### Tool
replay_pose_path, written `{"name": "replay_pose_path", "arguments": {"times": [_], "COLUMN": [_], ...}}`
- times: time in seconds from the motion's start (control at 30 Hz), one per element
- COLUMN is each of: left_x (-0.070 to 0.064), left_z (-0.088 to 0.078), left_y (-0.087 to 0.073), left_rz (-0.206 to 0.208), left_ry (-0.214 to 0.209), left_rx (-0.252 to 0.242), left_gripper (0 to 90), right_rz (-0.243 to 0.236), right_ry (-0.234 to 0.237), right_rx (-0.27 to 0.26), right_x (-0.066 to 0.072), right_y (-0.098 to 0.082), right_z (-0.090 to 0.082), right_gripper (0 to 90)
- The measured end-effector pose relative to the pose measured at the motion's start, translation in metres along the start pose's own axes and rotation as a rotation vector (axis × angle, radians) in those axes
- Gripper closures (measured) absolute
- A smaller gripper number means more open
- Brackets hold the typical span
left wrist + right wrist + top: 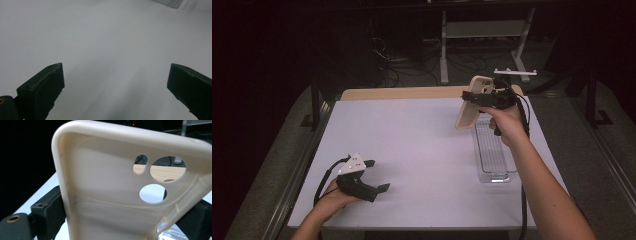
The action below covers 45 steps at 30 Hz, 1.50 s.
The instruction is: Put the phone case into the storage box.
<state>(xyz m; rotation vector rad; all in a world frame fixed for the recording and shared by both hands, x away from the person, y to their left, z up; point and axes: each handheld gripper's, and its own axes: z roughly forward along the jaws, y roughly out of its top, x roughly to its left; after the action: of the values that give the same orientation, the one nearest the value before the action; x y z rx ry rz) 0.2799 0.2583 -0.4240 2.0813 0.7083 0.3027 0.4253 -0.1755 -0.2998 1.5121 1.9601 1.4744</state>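
Nearest the person, at about seven o'clock on the table (422, 150), the left gripper (379, 176) rests low over the white surface in the left hand (334, 195). Its jaws stand wide apart with nothing between them, pointing toward three o'clock. In the left gripper view the same two black jaws rise at either side of bare white tabletop, and a corner of a clear tray (168, 3) shows at the top edge, toward one o'clock.

Farther out, at about three o'clock, that clear tray (494, 160) lies flat on the table, long and narrow, running from near to far. The right forearm passes just beside it, on its right.

Beyond the tray's far end, toward one o'clock, the right hand (507, 122) holds the right gripper (474, 97) up off the table. Its jaws are clamped on a beige phone case (472, 102), which stands nearly upright in the air above the far end of the tray (tilted a little, its top leaning away). In the right gripper view the phone case (112, 195) shows its hollow inner side, with three camera holes near its upper end and a black jaw pressed against each long edge.

Behind the table, at twelve o'clock, a white frame (484, 30) stands on the dark floor among cables.
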Motion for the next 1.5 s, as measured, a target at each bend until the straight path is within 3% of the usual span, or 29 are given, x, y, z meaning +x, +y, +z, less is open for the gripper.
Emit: {"name": "replay_pose_path", "arguments": {"times": [0.23, 0.43, 0.7, 0.77, 0.9, 0.97, 1.37, 1.5], "left_x": [0.001, 0.002, 0.0, 0.0, -0.003, -0.002, -0.003, -0.003], "left_z": [0.0, -0.001, 0.0, 0.0, 0.001, 0.0, 0.001, 0.001], "left_y": [0.0, 0.0, 0.0, 0.0, 0.0, 0.001, 0.001, 0.002], "left_rz": [0.016, 0.006, -0.005, 0.002, -0.025, 0.002, -0.001, 0.006], "left_ry": [0.0, 0.003, -0.004, -0.005, -0.012, -0.012, -0.017, -0.021], "left_rx": [0.01, 0.004, 0.003, 0.004, -0.003, 0.014, 0.013, 0.015], "left_gripper": [0.8, 0.8, 0.8, 0.8, 0.8, 0.8, 0.7, 0.8], "right_rz": [-0.029, -0.03, -0.038, -0.035, -0.037, -0.038, -0.064, -0.053], "right_ry": [-0.099, -0.138, -0.229, -0.249, -0.28, -0.291, -0.403, -0.43], "right_rx": [0.034, 0.053, 0.102, 0.121, 0.154, 0.167, 0.263, 0.279], "right_x": [-0.009, -0.02, -0.031, -0.034, -0.038, -0.04, -0.049, -0.053], "right_y": [0.008, 0.012, 0.015, 0.015, 0.016, 0.016, 0.013, 0.011], "right_z": [-0.002, -0.003, 0.001, 0.004, 0.011, 0.015, 0.045, 0.051], "right_gripper": [8.4, 8.4, 8.4, 8.4, 8.4, 8.4, 8.4, 8.4]}}
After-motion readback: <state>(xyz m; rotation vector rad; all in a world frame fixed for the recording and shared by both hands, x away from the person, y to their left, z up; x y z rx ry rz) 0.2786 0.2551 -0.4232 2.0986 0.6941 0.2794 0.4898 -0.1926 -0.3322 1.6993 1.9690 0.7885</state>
